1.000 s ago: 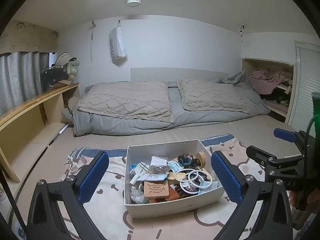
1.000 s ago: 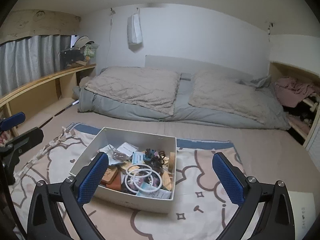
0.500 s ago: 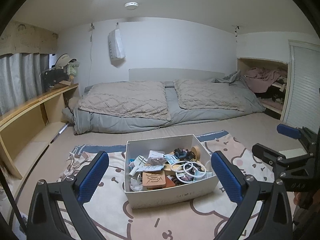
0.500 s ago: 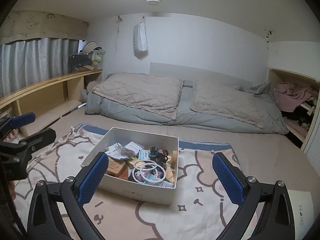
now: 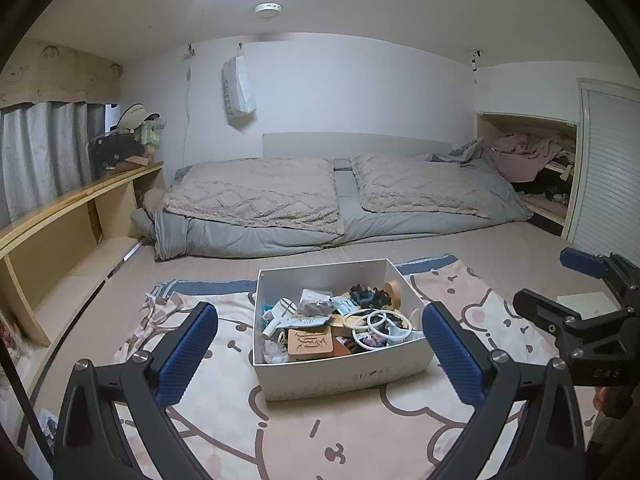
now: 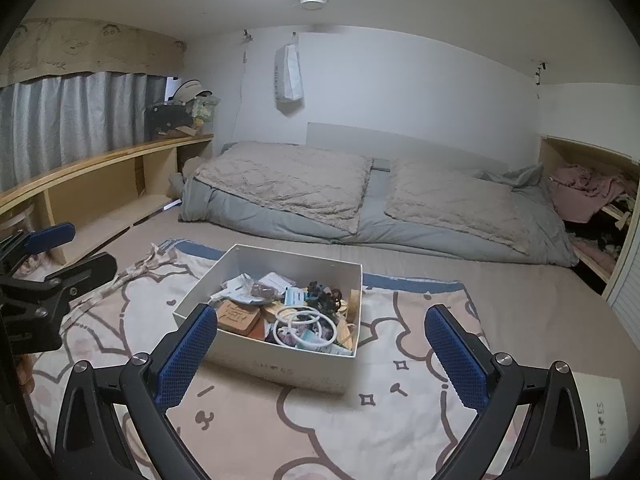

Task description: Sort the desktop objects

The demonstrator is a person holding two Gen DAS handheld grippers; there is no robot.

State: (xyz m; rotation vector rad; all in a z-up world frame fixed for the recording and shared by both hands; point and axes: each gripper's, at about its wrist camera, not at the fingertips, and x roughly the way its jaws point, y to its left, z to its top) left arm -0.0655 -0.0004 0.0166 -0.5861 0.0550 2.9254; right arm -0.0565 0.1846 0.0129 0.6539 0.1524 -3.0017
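A white cardboard box (image 5: pixel 340 376) sits on a cream blanket with brown cartoon drawings (image 5: pixel 224 408), spread on the floor in front of a low bed with gray and beige covers (image 5: pixel 320 204). The box is open on top and full of small things. Near its front lies a brown wooden block with a carved sign (image 5: pixel 310 343). Beside the block, toward the right, lie some white rings (image 5: pixel 378 322) on top of the pile. At the back of the box are dark hair ties (image 5: pixel 366 294) and a small paper packet (image 5: pixel 316 296).

The left gripper (image 5: pixel 320 354) hangs low over the blanket with its blue fingers (image 5: pixel 186 354) spread wide apart, holding nothing. The box shows between them. The right gripper (image 6: pixel 320 356) is also spread wide and holds nothing; the box is ahead of it and a bit to its left. A flat white lid with letters on it (image 6: pixel 600 420) lies on the blanket at the right edge. A wooden shelf (image 6: pixel 100 184) runs along the left wall.
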